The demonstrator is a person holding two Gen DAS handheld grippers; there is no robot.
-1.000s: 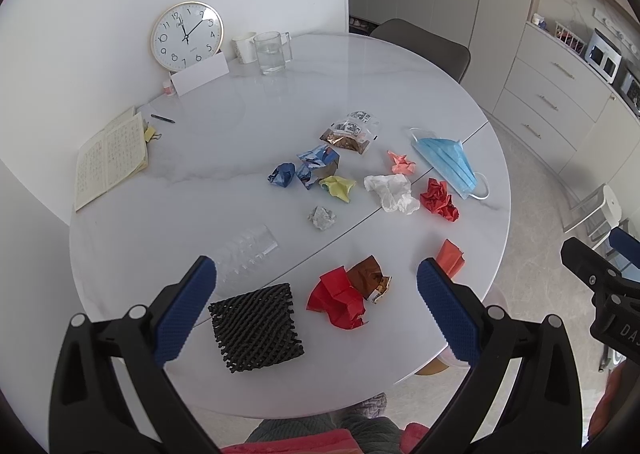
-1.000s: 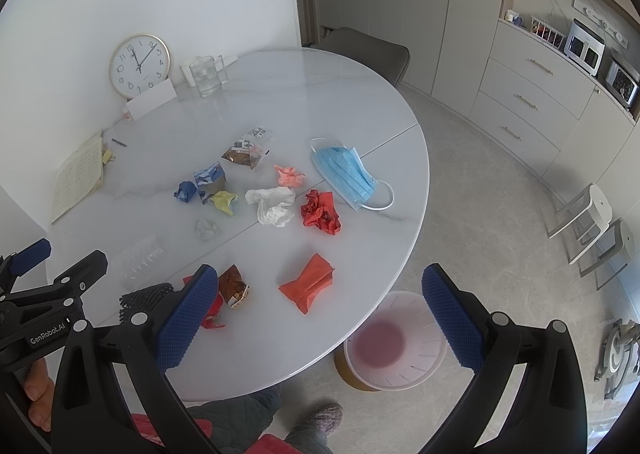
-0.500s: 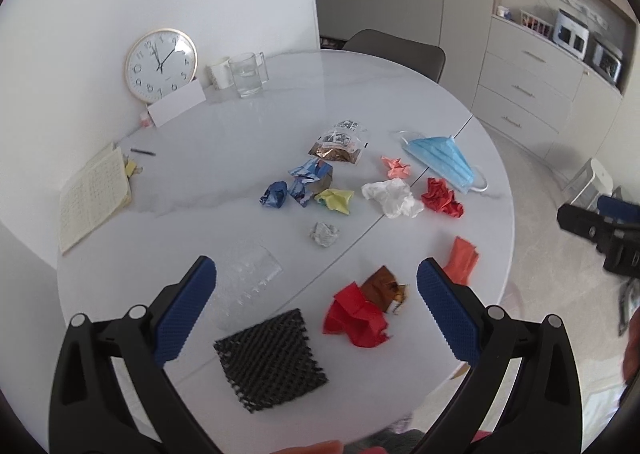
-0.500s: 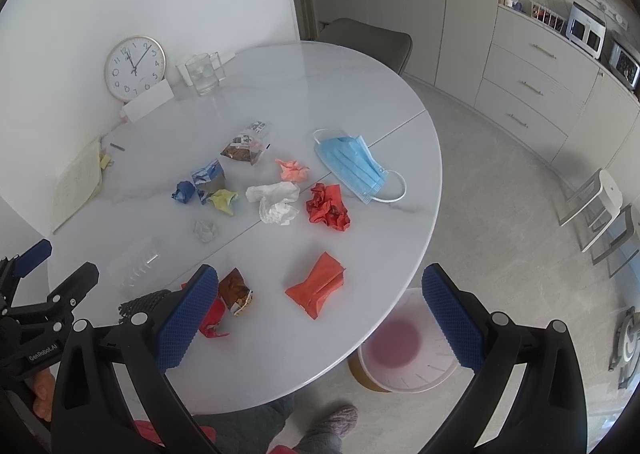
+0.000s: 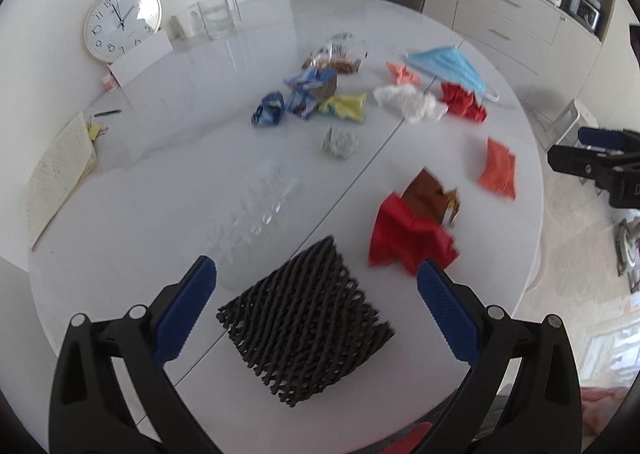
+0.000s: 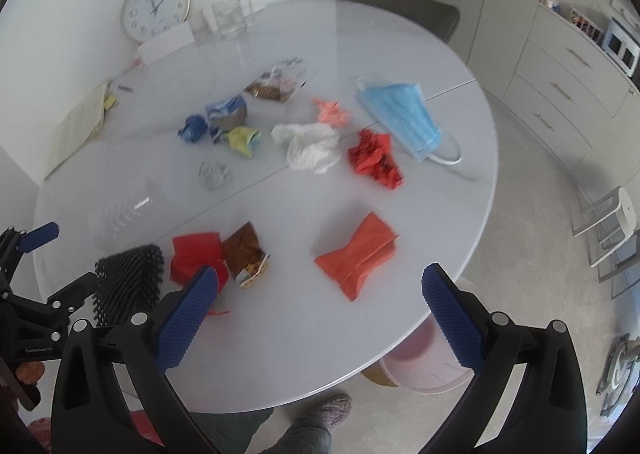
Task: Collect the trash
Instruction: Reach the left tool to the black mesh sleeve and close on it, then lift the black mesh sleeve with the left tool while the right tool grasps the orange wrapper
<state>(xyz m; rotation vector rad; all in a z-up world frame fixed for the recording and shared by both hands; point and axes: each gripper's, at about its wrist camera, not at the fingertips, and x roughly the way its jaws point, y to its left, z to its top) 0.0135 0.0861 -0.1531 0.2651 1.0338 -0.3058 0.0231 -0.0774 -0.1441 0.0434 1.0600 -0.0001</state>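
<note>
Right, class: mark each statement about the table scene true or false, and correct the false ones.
1. Both tongs, left and right, are open and hold nothing. True.
2. The black foam net lies between the left tongs' fingers. True.
3. The blue face mask is in the pink bin. False: it lies on the table.
4. The clock lies flat on the table. False: it stands upright against the wall.

Each gripper (image 5: 316, 306) has black plastic arms, silver screws and blue ribbed pads (image 6: 188, 318); the person wears grey slippers (image 6: 330, 408).
</note>
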